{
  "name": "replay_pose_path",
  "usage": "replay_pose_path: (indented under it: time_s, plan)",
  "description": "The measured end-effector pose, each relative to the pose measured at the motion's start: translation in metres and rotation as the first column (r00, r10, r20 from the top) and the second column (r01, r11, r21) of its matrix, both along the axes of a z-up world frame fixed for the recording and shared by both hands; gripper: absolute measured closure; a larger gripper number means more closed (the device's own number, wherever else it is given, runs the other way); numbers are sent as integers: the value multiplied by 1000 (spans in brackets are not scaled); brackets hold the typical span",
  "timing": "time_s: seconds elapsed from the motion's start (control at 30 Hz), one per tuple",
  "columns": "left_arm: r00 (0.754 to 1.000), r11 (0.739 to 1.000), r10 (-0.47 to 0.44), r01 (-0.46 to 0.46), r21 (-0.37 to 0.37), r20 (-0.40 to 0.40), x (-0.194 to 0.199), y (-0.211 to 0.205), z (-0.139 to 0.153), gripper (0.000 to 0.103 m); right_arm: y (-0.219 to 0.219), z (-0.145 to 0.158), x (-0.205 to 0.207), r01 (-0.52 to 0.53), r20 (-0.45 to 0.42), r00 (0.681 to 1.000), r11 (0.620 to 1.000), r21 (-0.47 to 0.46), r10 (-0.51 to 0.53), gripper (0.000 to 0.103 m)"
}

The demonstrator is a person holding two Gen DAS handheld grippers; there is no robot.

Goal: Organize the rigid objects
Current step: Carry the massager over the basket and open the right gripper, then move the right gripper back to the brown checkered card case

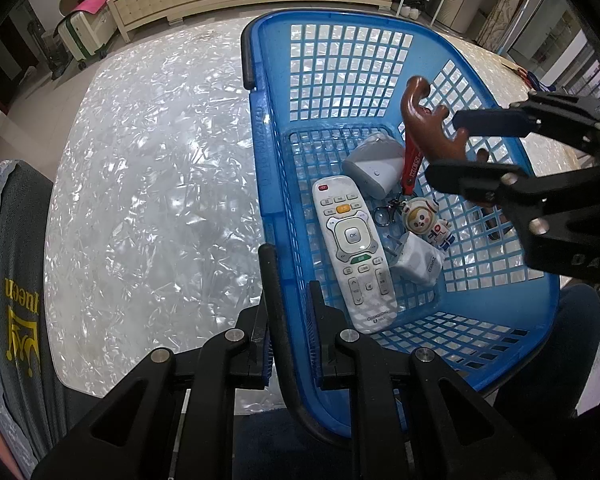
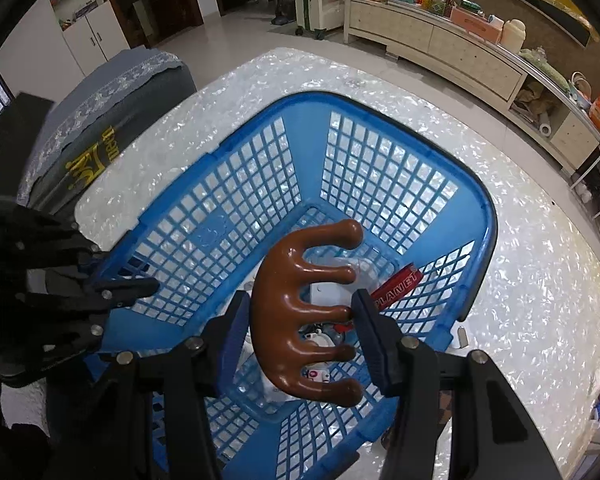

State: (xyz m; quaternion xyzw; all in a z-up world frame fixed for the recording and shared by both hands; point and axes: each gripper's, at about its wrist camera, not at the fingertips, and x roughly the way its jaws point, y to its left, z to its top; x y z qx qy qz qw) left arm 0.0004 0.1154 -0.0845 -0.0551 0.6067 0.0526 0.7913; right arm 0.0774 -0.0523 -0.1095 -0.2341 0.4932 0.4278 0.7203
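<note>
Right gripper (image 2: 300,332) clamped across stiff, glossy, slip-prone brown massager (image 2: 296,312) over blue basket (image 2: 480,216); left gripper (image 1: 290,320) pinching basket's near rim.

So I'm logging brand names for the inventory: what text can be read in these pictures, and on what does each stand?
"OK": middle button of the white remote in the blue basket.
"CHANGHONG": the remote's lower end; the line beneath is too small.
"PLANET": red strap in the basket.
"ZONKO", roughly: white charger, blurred.
"queen", mirrored, with a yellow crown: grey chair cover.
"DAS", cut off: right gripper.
Other remote buttons: unreadable.
</note>
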Motion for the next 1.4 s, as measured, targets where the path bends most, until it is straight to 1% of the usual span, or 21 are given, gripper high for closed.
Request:
replay_pose_path:
  time_s: [0.33,0.73,0.8,0.83,0.87,0.9,0.97,1.0,1.1,1.3,1.4]
  plan:
    - [1000,1000,0,0,-2,1,0,0,0,87,2,-17,0,-11,13,1000,999,-32,11,53]
    - [1000,1000,-2,2,-1,1,0,0,0,87,0,-18,-1,-2,25,1000,1000,-14,2,53]
    - [1000,1000,-3,3,-1,1,0,0,-1,87,0,-17,1,-2,20,1000,1000,-5,2,49]
    - [1000,1000,-3,3,0,1,0,0,-1,87,0,-16,2,-1,12,1000,1000,5,1,43]
    - [1000,1000,-2,2,-1,1,0,0,0,87,0,-15,2,-6,-2,1000,1000,17,6,31]
    - [1000,1000,-2,2,-1,2,0,0,0,87,1,-14,2,-13,-5,1000,1000,23,13,27]
    - [1000,1000,-1,1,1,1,0,-1,0,87,3,-12,-1,-23,17,1000,1000,17,22,5]
    - [1000,1000,-1,1,1,1,0,-1,0,87,3,-11,-3,-19,35,999,1000,13,18,3]
    - [1000,1000,-1,1,1,2,0,-2,-1,87,2,-8,-5,-31,46,998,999,14,30,0]
    - [1000,1000,3,-3,0,3,0,-1,-2,87,-15,10,-3,-26,76,997,999,33,24,0]
    - [1000,1000,4,-4,2,4,-1,-2,-2,87,-29,23,4,-2,85,996,999,43,-1,0]
